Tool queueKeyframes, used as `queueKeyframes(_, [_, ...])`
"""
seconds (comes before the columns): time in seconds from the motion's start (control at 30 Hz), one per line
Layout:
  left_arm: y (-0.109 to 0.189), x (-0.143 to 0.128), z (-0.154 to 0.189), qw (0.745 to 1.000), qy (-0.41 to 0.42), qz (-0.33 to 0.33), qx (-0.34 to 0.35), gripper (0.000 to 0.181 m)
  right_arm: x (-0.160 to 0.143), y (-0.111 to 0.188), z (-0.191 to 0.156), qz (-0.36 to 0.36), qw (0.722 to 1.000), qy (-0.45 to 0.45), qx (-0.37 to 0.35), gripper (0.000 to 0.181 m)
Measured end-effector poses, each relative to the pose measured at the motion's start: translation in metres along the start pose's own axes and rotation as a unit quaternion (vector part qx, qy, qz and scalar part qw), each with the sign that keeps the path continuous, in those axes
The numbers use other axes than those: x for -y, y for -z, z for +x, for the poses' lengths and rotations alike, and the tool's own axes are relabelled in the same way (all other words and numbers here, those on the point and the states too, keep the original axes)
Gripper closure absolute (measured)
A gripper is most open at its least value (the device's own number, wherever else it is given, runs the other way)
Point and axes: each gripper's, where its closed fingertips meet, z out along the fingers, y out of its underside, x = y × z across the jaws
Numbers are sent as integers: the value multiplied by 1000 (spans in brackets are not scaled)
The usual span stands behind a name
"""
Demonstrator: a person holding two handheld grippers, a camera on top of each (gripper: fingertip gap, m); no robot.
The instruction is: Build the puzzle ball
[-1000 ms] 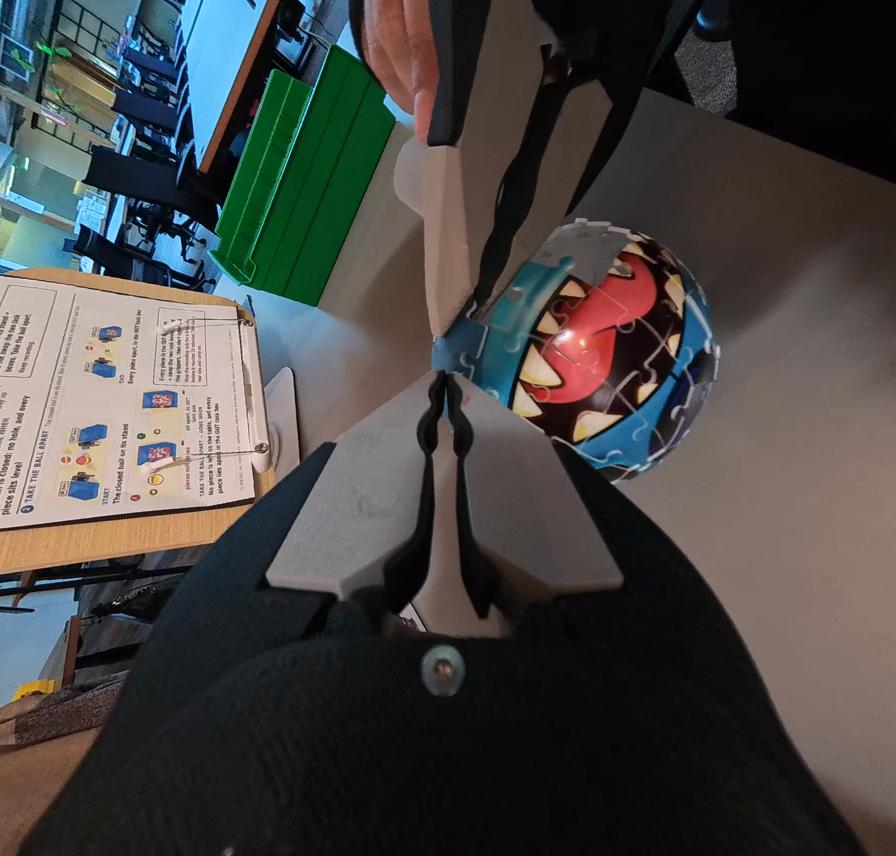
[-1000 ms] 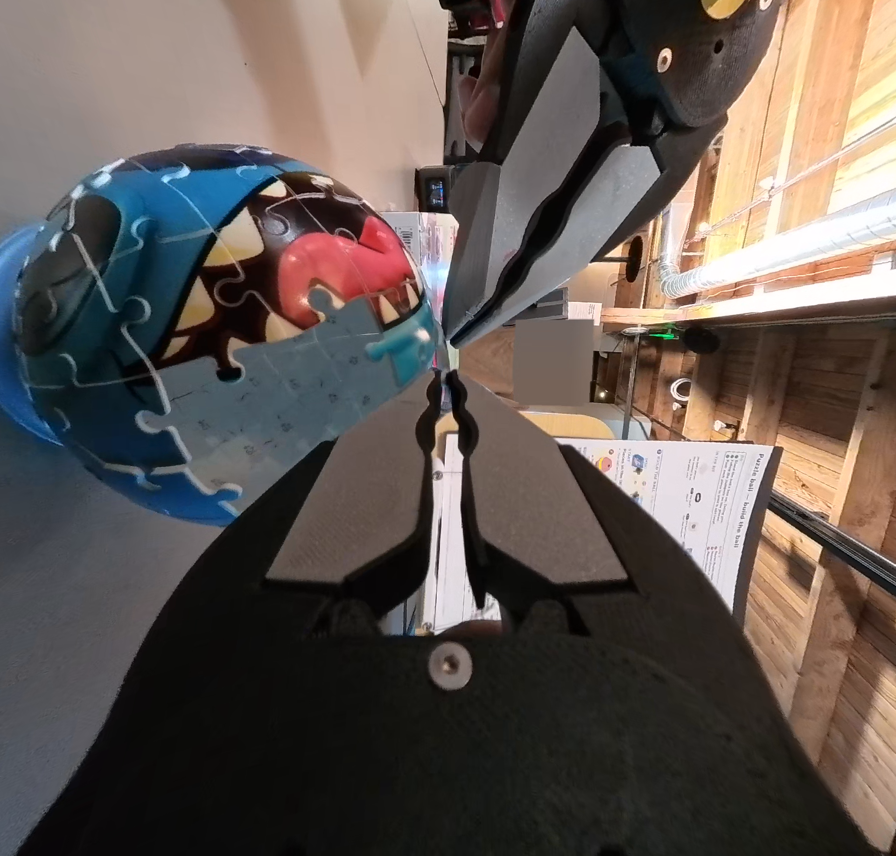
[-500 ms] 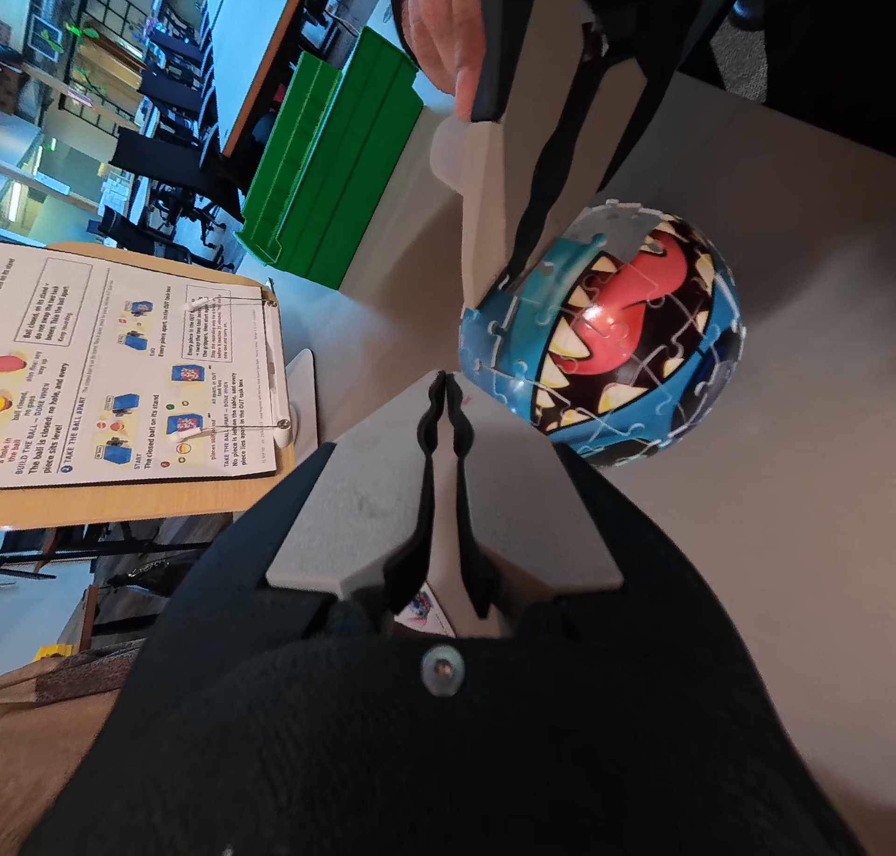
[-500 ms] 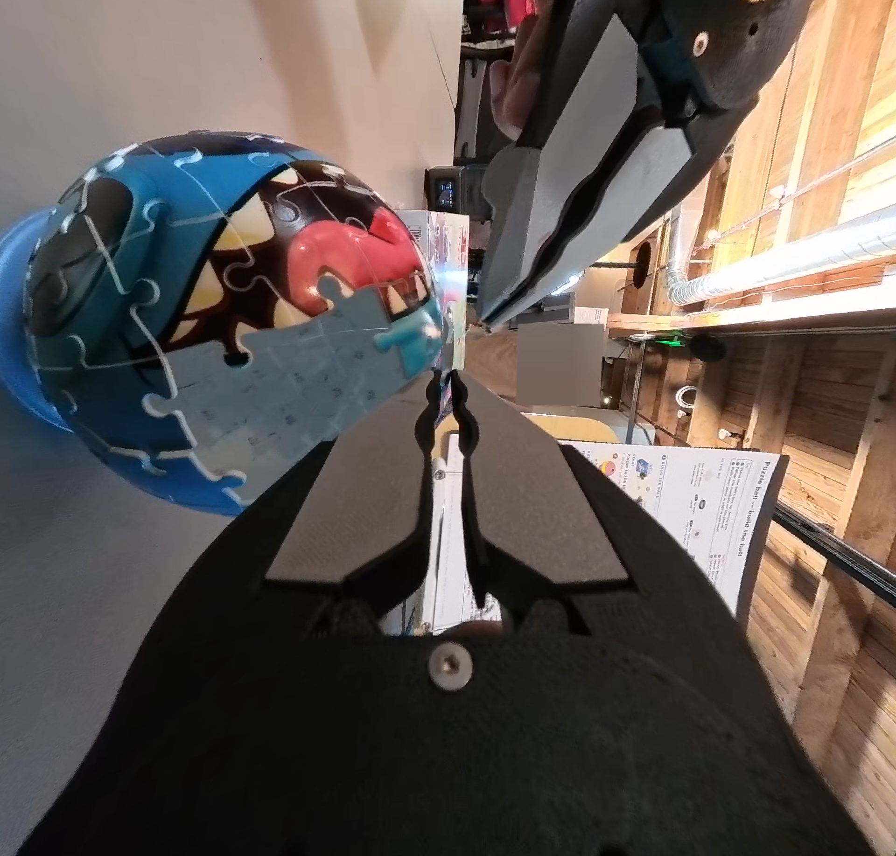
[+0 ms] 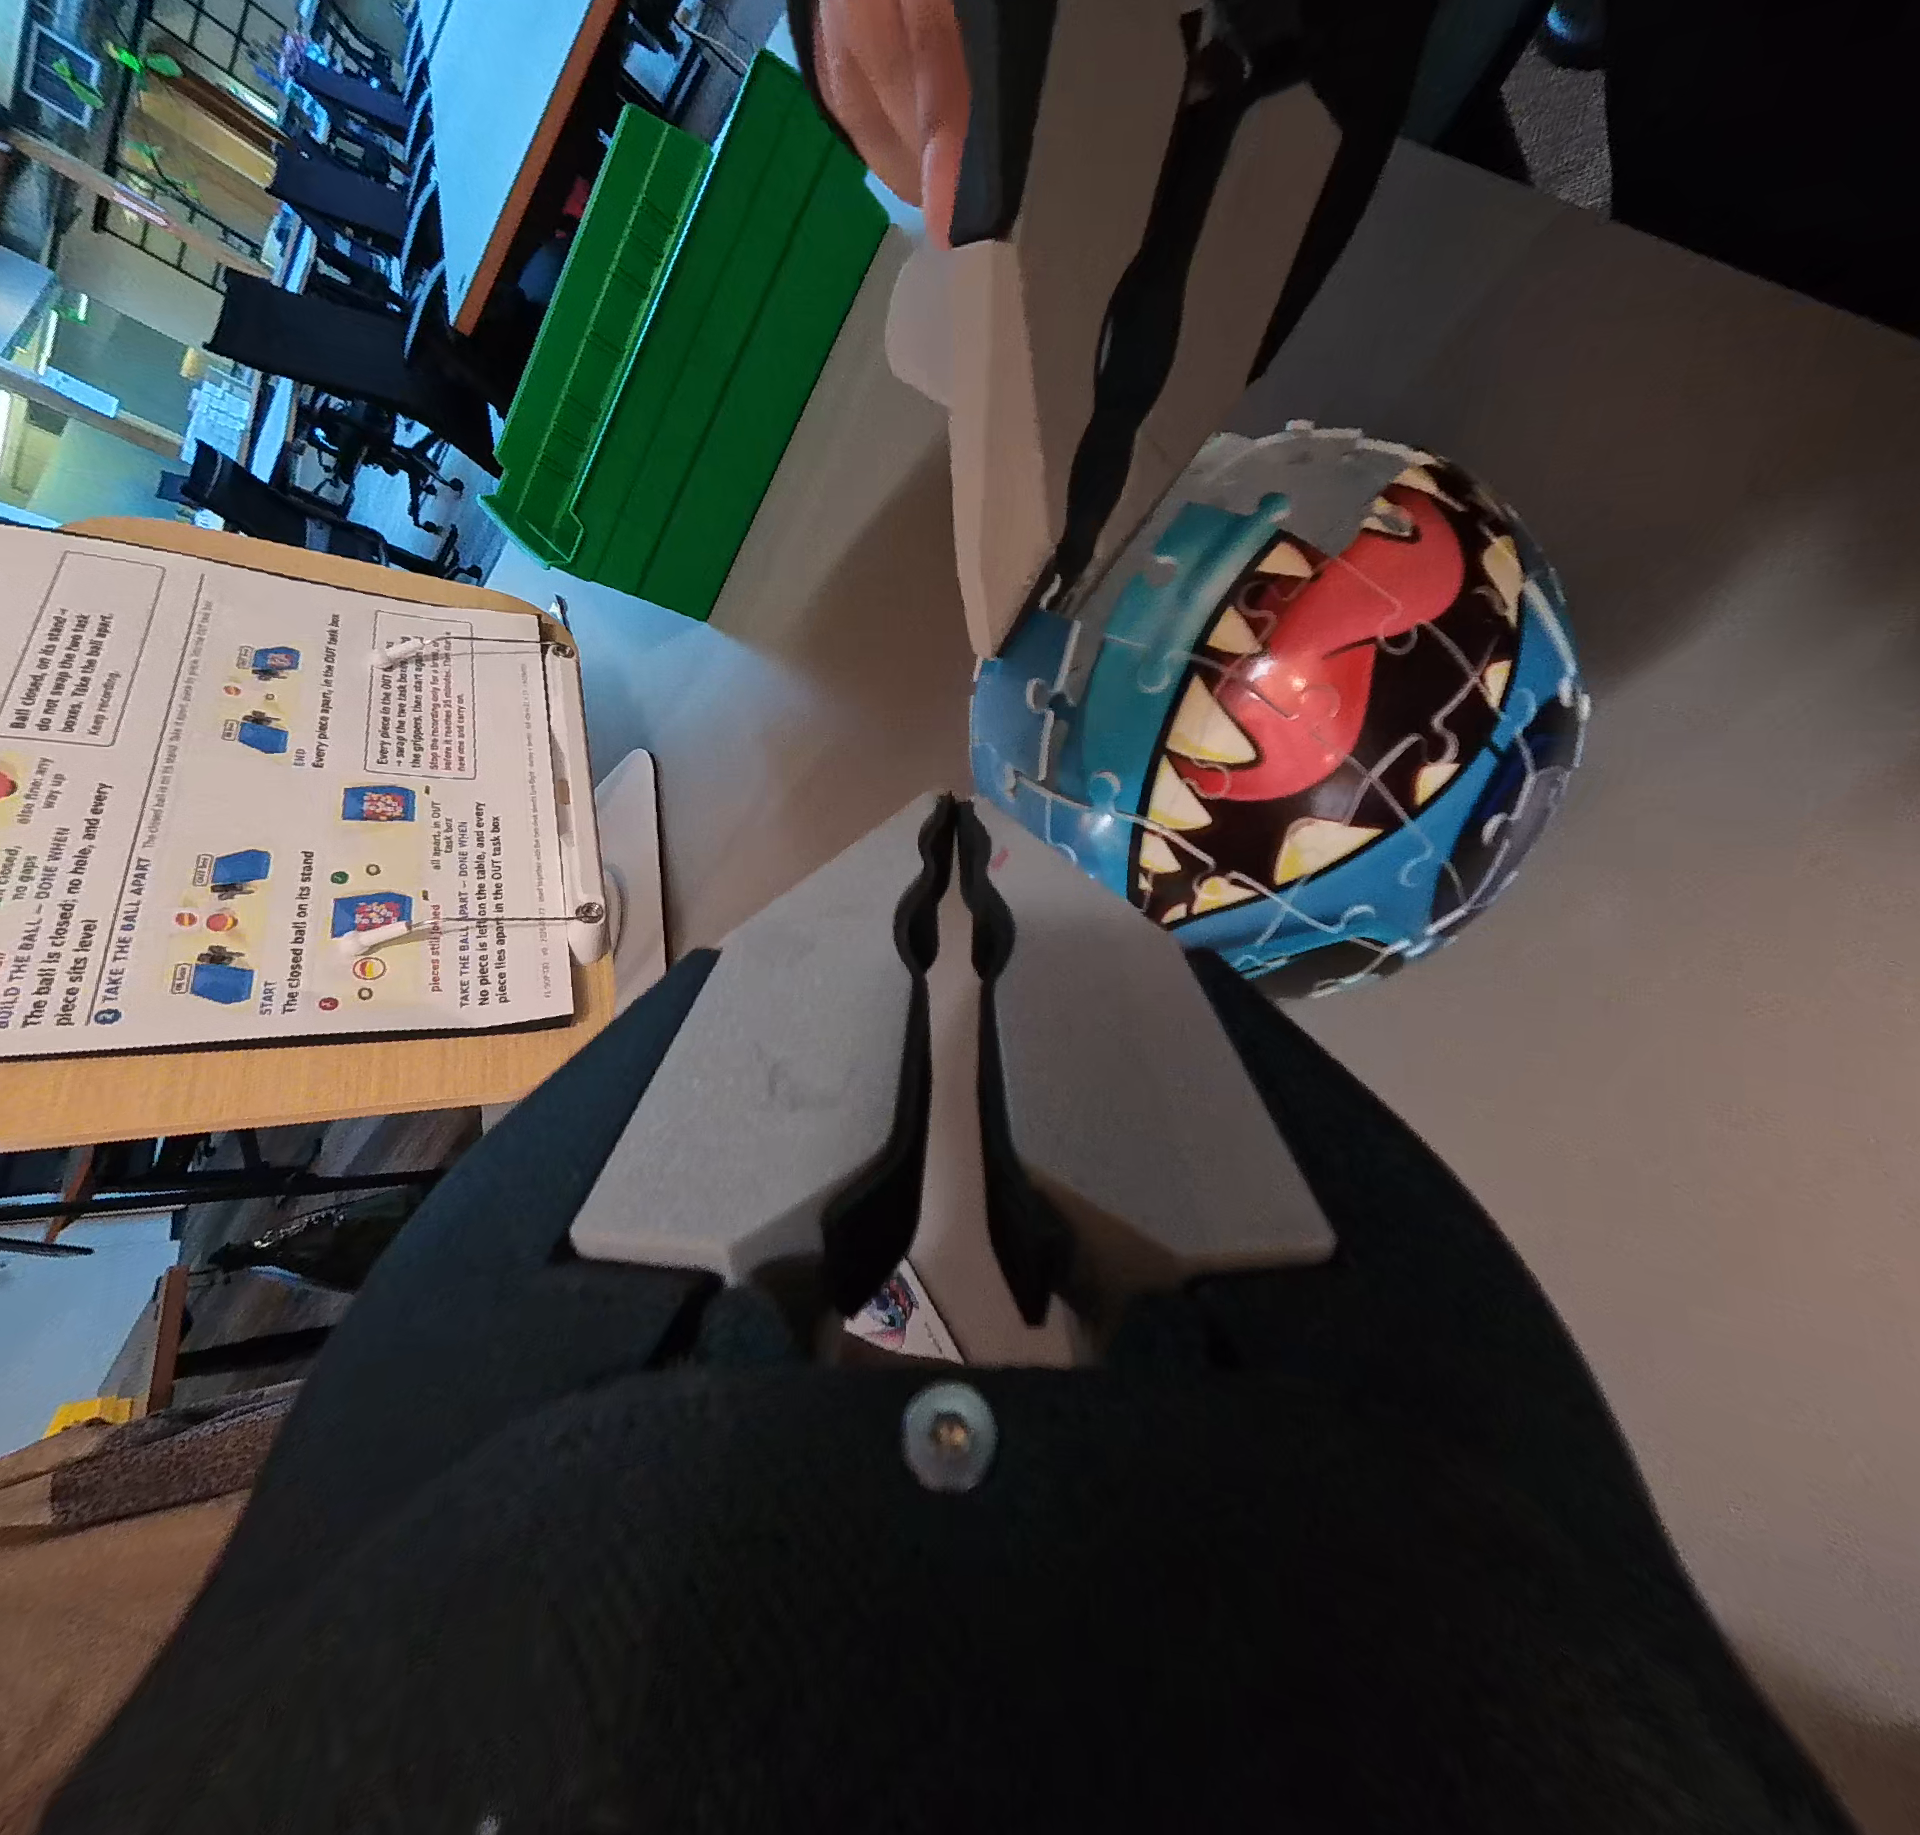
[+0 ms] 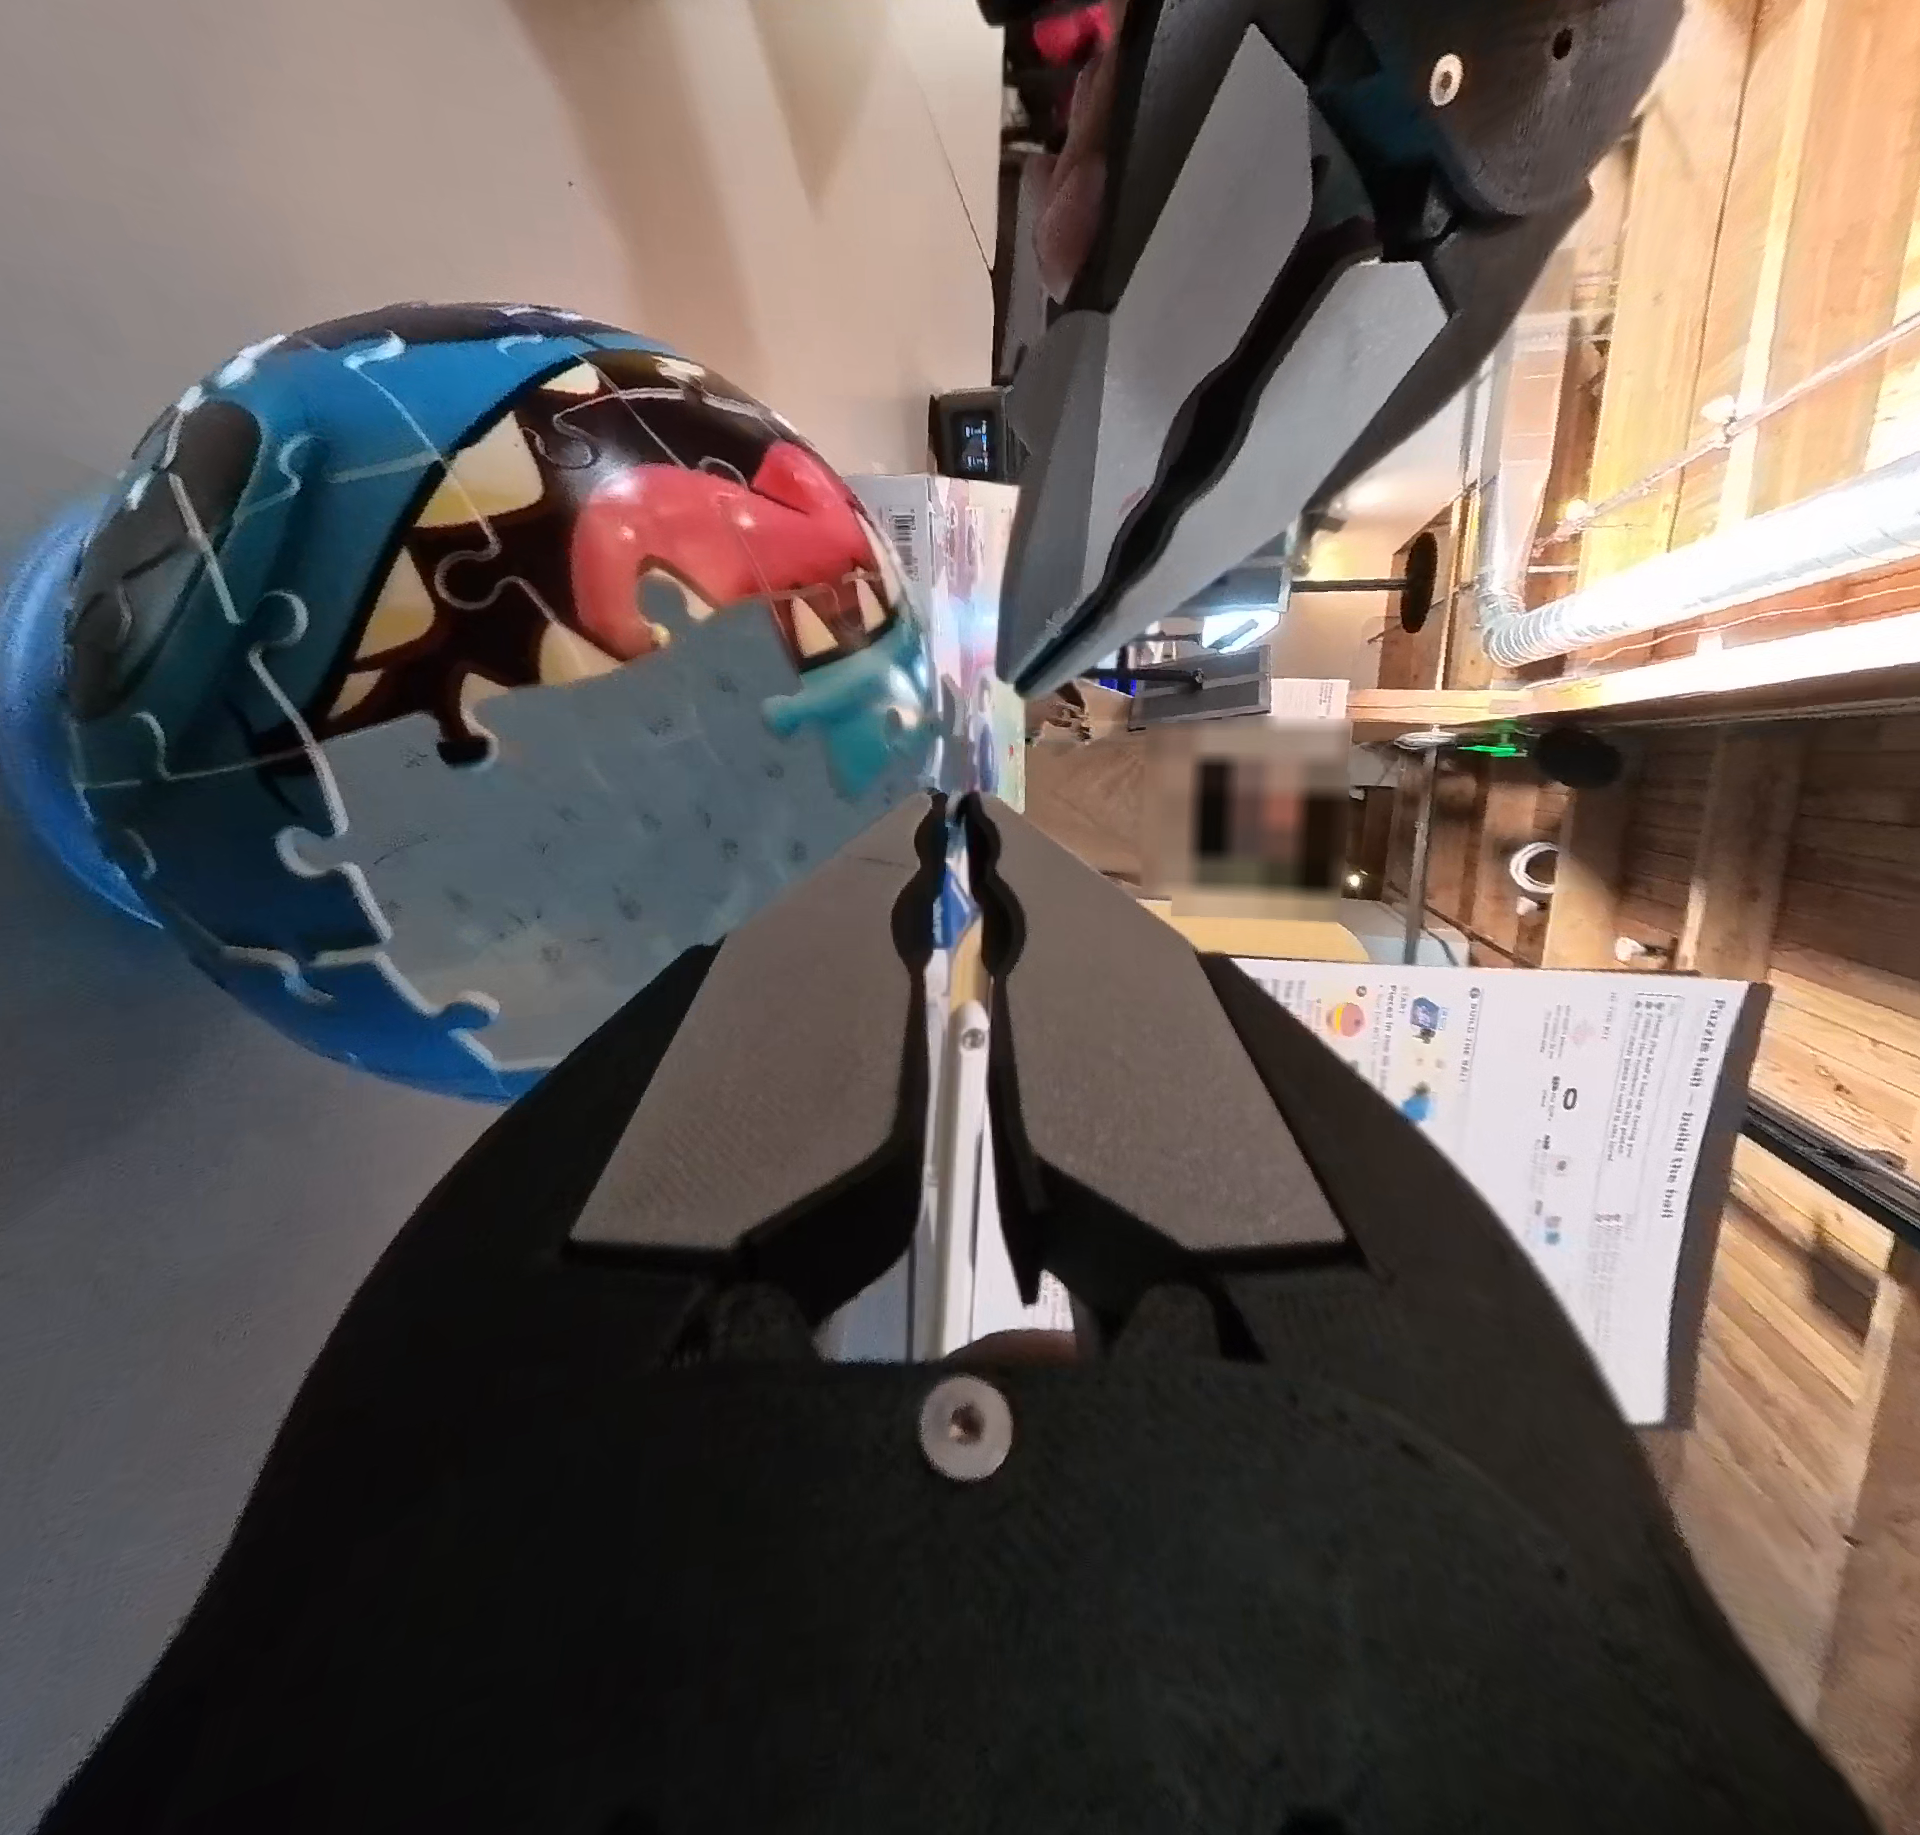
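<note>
The puzzle ball is blue with a toothed red mouth and stands on the grey table. In the right wrist view the ball sits on a blue stand, and a pale grey-blue patch shows on its near side. My left gripper is shut and empty, a little apart from the ball's lower left edge. It also shows in the right wrist view. My right gripper is shut, with its tips at the ball's edge. In the left wrist view the right gripper comes down from above onto the ball's upper left edge.
Green bins stand at the table's far side. An instruction sheet on a wooden board stands to the left and also shows in the right wrist view. A printed box lies behind the ball. A hand holds the right gripper. Left and right tips are no more than a few centimetres apart.
My left gripper has drawn back from the ball, which its tips touched a second ago. The right gripper stays at the ball's edge. Both remain shut.
</note>
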Motion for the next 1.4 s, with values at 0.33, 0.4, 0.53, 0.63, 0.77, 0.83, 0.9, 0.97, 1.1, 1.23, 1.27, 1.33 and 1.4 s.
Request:
queueKeyframes(0.33, [-2, -4, 1, 1000, 9, 2, -7, 181, 0, -2, 1, 22, 999, -29, 19, 181])
queueKeyframes(0.4, [-1, -4, 1, 1000, 10, 2, -6, 181, 1, -2, 1, 24, 999, -31, 22, 181])
queueKeyframes(0.53, [0, -3, 1, 1000, 12, 5, -8, 181, 1, -3, 1, 27, 998, -36, 33, 181])
queueKeyframes(0.63, [-1, -1, 2, 1000, 15, 13, -13, 181, 1, -3, 1, 29, 998, -36, 34, 181])
queueKeyframes(0.77, [-5, 1, 6, 1000, 16, 16, -21, 181, 1, -3, 1, 29, 998, -35, 34, 181])
queueKeyframes(0.83, [-8, 0, 8, 999, 15, 15, -26, 181, 1, -3, 0, 27, 999, -29, 32, 181])
queueKeyframes(0.9, [-9, -1, 9, 999, 14, 13, -26, 181, 1, -3, 0, 25, 999, -21, 29, 181])
queueKeyframes(0.97, [-9, 1, 9, 999, 14, 15, -26, 181, 1, -3, 0, 24, 999, -19, 28, 181])
queueKeyframes(1.1, [-7, 6, 7, 999, 14, 28, -24, 181, 1, -3, 0, 24, 999, -19, 30, 181])
queueKeyframes(1.23, [-9, 10, 9, 999, 10, 31, -25, 181, 2, -3, 0, 23, 999, -19, 30, 181])
queueKeyframes(1.27, [-9, 10, 9, 999, 10, 31, -25, 181, 2, -3, 0, 23, 999, -18, 30, 181])
queueKeyframes(1.33, [-9, 10, 9, 999, 9, 32, -27, 181, 2, -3, -1, 22, 999, -16, 29, 181])
queueKeyframes(1.4, [-9, 11, 9, 999, 7, 32, -27, 181, 2, -3, -1, 21, 999, -11, 28, 181])
